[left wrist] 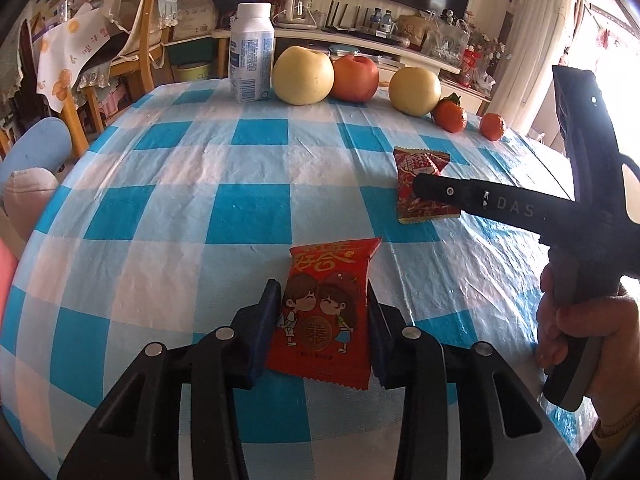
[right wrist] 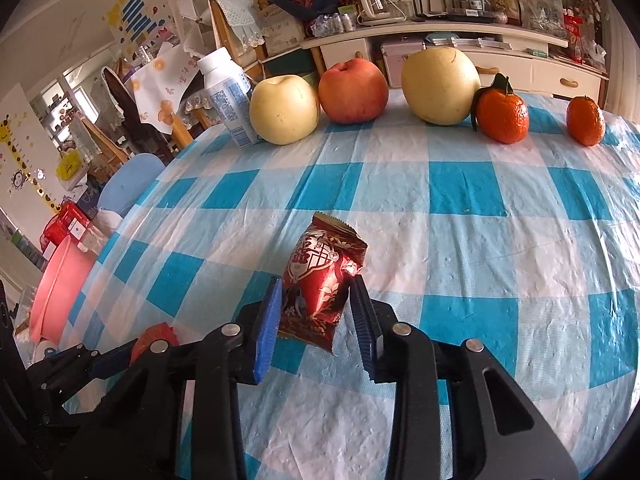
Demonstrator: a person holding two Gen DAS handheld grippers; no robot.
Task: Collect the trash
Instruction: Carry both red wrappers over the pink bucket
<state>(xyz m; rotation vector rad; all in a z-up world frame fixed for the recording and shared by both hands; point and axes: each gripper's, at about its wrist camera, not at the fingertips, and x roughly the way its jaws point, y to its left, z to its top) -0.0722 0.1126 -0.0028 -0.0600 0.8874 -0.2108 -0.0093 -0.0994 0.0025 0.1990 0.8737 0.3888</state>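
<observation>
Left hand-held gripper (left wrist: 322, 316): closed in on the cartoon wrapper (left wrist: 326, 312), both blue pads touching its long edges, so it grips the packet
Cartoon wrapper: red packet with two cartoon figures, lying flat on the table (left wrist: 160, 208), its top end pointing to 12 o'clock beyond the fingertips
Right hand-held gripper (right wrist: 316, 308): closed on the foil wrapper (right wrist: 320, 284); the left pad presses its side, the right fingertip meets its upper right corner
Foil wrapper: dark red shiny packet, tilted up off the table between the fingers, its crimped top toward 12 o'clock
Seen from the left wrist: the foil wrapper (left wrist: 424, 186) sits at 2 o'clock from the cartoon wrapper, well apart, with one finger of the right hand-held gripper (left wrist: 448, 192) lying across it; a hand (left wrist: 576, 332) holds that tool at 3 o'clock
Pink basin (right wrist: 60, 284): off the table edge at 9 o'clock in the right wrist view; contents cannot be told
White bottle (left wrist: 252, 52): capped, upright at the far edge, 11 o'clock
Fruit row: yellow pear (left wrist: 303, 75), red apple (left wrist: 355, 78), second pear (left wrist: 415, 91), two mandarins (left wrist: 451, 117) (left wrist: 492, 126), running from 12 toward 2 o'clock
</observation>
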